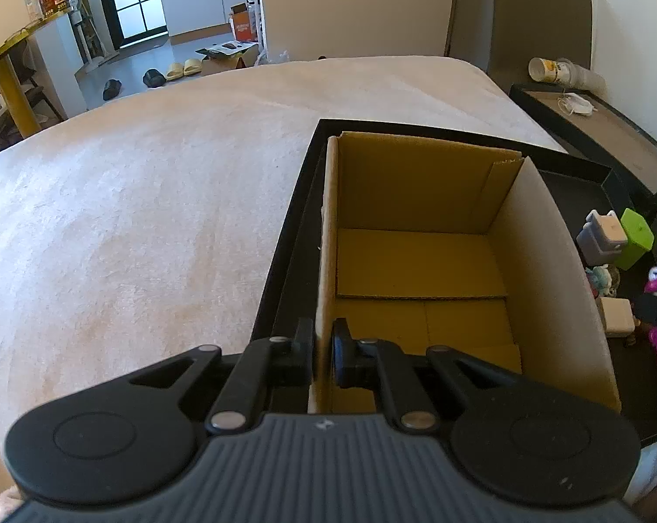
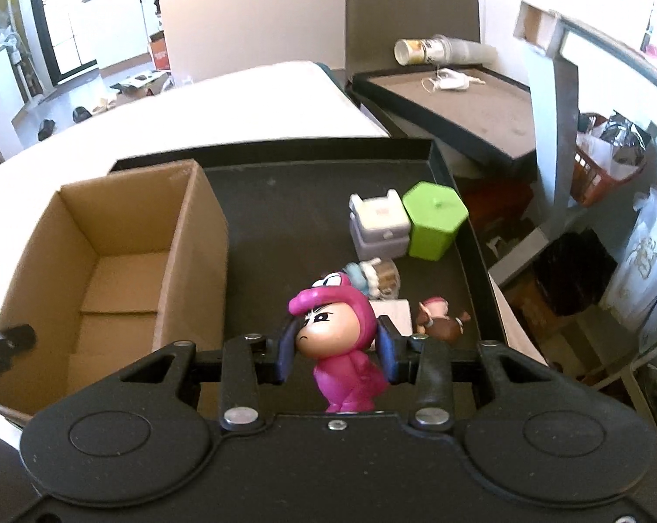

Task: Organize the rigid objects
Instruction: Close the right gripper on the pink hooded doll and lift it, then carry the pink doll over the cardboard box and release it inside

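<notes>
An open cardboard box (image 1: pixel 420 261) stands in a black tray (image 1: pixel 284 253) on the bed. My left gripper (image 1: pixel 323 351) is shut on the box's near left wall, one pad on each side. In the right wrist view my right gripper (image 2: pixel 336 351) is shut on a pink-hooded figurine (image 2: pixel 339 344), held upright above the tray (image 2: pixel 284 218), to the right of the cardboard box (image 2: pixel 110 279). Beyond it sit a green hexagonal container (image 2: pixel 433 220), a grey-white blocky toy (image 2: pixel 378 226), a small pale-blue figure (image 2: pixel 369 279), a white block (image 2: pixel 391 309) and a brown-and-pink figure (image 2: pixel 441 318).
A cream blanket (image 1: pixel 154 183) covers the bed left of the tray. A black-rimmed side surface (image 2: pixel 454 104) at the back right holds a tipped paper cup (image 2: pixel 420 50) and a white mask. Cluttered shelves and bags (image 2: pixel 611 152) stand on the right.
</notes>
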The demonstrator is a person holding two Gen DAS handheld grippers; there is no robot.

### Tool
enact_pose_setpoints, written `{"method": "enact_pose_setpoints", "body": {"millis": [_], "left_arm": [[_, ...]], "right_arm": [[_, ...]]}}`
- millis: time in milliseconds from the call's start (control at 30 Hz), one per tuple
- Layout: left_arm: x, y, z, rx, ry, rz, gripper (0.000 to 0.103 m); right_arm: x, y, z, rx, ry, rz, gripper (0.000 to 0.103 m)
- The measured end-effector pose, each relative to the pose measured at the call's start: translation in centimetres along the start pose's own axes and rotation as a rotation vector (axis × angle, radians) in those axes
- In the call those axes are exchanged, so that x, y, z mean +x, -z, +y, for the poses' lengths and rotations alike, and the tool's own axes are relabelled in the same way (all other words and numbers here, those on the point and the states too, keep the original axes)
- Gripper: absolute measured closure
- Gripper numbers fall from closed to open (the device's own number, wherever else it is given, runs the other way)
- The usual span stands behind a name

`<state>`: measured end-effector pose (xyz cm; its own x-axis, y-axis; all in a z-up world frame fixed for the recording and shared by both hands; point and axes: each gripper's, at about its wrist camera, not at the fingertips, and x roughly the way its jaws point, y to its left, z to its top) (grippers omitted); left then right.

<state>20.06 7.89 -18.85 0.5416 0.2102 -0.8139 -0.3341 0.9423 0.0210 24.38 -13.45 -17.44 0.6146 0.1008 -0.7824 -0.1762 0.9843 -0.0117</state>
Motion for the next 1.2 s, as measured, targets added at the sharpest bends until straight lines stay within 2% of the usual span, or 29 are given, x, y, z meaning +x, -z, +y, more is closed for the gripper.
{"method": "enact_pose_setpoints", "body": {"millis": [567, 1200], "left_arm": [[-0.3, 0.4, 1.0, -0.044, 0.046, -0.030, 0.095], [-0.3, 0.6, 1.9, -0.077, 0.103, -0.035, 0.094]], "right_arm": [[-2.7, -2.6, 5.4, -0.145, -0.088, -0.082, 0.065], [-2.0, -3.9, 9.4, -0.206, -0.217, -0.054, 0.065]]}}
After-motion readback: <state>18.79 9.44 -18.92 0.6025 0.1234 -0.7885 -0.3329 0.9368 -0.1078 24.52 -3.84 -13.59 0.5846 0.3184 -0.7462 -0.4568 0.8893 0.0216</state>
